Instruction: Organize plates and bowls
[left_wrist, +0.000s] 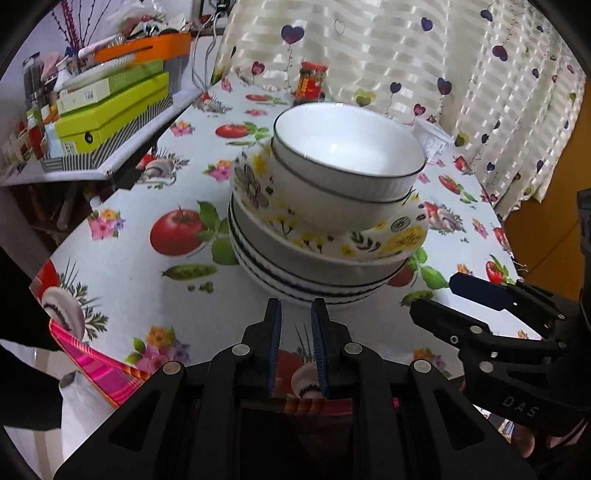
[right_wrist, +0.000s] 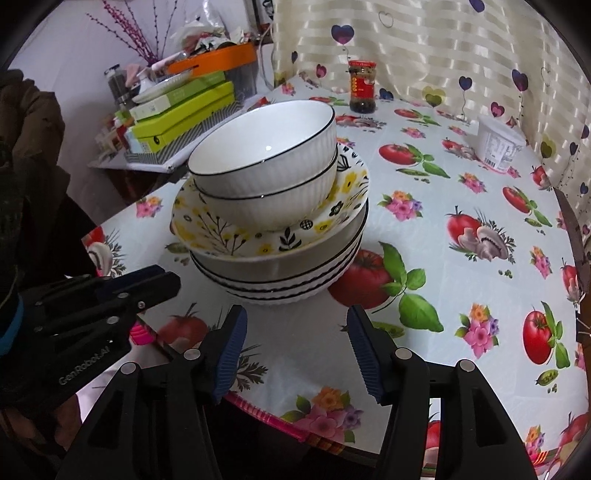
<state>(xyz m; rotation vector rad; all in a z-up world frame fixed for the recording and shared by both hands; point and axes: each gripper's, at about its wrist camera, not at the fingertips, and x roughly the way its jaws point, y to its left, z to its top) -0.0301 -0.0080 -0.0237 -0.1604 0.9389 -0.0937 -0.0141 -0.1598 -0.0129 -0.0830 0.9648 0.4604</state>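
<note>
- Two white ribbed bowls (right_wrist: 266, 173), black-rimmed, nested; they sit tilted on the floral plate (right_wrist: 273, 229).
- Floral plate: rests atop a stack of larger black-banded bowls (right_wrist: 280, 277), mid-table.
- Table (right_wrist: 443, 266): covered in a fruit-and-flower print cloth.
- Left gripper (left_wrist: 296, 321): pads nearly together, a narrow gap, holding nothing; just short of the stack.
- Right gripper (right_wrist: 297, 325): jaws wide apart, empty, near the stack's base.
- Sauce jar (right_wrist: 362, 86): upright by the curtain.

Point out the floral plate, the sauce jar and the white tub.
floral plate (right_wrist: 229, 236), right wrist view, front rim with yellow flowers
sauce jar (right_wrist: 362, 88), right wrist view, red label
white tub (right_wrist: 498, 142), right wrist view, side wall by the label
</note>
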